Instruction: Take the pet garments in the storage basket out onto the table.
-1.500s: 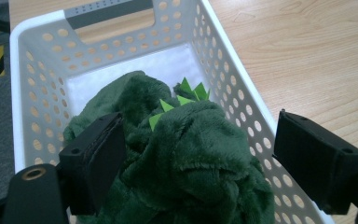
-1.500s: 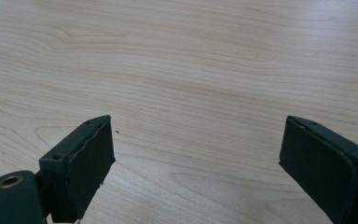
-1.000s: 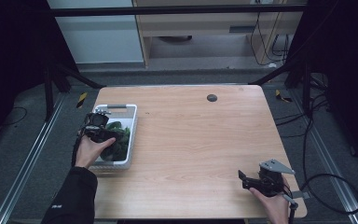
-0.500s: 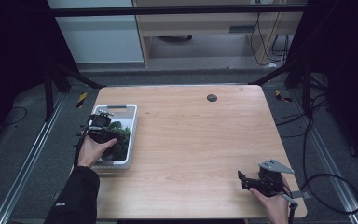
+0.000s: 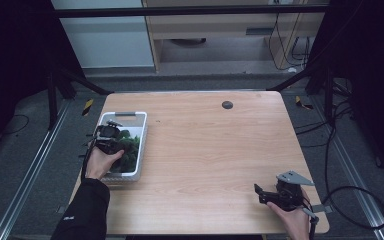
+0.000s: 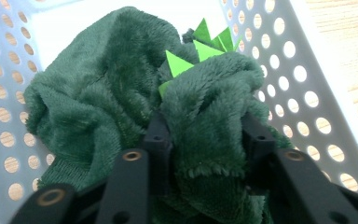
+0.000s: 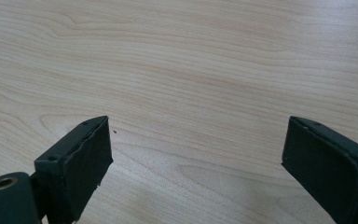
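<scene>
The left tool [image 6: 204,140] is down inside the white basket [image 5: 138,120], which sits near the table's [image 5: 220,150] left edge, and its jaws have just been closing on the green plush toy [image 6: 121,93] that lies crumpled there. In the left gripper view a thick fold of the soft fabric bulges between the two black jaws, with the pads pressing into it from both sides, so the tool is clamped on the toy rather than merely straddling it. The grip sits just below the row of bright green felt spikes [image 6: 200,46], probably because that raised fold is the easiest part to pinch; the rest of the toy slumps to the left against the basket's perforated wall. From above, the left hand [image 5: 101,159] reaches in over the basket's near side. The right tool [image 7: 196,158] rests well apart near the table's front right corner, jaws spread wide over bare wood and holding nothing, seemingly parked out of the way.
</scene>
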Available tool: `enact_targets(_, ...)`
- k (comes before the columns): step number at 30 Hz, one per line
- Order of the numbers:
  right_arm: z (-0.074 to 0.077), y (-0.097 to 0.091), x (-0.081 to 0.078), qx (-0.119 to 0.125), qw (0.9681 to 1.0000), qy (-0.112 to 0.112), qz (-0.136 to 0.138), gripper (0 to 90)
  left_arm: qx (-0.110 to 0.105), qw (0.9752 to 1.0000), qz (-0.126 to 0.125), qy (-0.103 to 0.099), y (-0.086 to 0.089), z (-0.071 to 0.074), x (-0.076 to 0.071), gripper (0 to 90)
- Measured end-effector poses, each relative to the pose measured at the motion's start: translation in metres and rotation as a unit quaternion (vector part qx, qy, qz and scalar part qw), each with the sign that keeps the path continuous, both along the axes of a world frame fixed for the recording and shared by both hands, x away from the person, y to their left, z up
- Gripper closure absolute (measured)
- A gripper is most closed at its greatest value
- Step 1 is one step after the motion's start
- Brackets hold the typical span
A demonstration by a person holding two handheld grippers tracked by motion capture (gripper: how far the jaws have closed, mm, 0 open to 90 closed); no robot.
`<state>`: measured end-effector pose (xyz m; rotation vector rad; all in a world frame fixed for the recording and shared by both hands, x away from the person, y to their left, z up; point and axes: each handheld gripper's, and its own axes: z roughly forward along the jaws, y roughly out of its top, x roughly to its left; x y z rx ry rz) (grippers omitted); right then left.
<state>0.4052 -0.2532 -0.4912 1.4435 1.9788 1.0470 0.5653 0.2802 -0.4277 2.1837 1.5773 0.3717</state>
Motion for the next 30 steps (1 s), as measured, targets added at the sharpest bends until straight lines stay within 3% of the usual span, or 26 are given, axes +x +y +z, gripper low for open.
enact_targets(5, 0.000, 0.000, 0.000, -0.001, 1.0000, 0.001, 0.000, 8.2, 0.008, 0.9999, -0.007, -0.011, 0.001, 0.003, -0.003, 72.2)
enact_targets(14, 0.000, 0.000, 0.000, -0.001, 1.0000, 0.001, -0.001, 8.2, -0.001, 0.9996, -0.006, -0.029, 0.006, 0.014, -0.012, 75.6)
enact_targets(30, 0.000, -0.001, 0.000, -0.003, 1.0000, 0.001, -0.002, 8.1, -0.008, 0.9961, -0.021, -0.086, 0.015, 0.064, -0.041, 75.7)
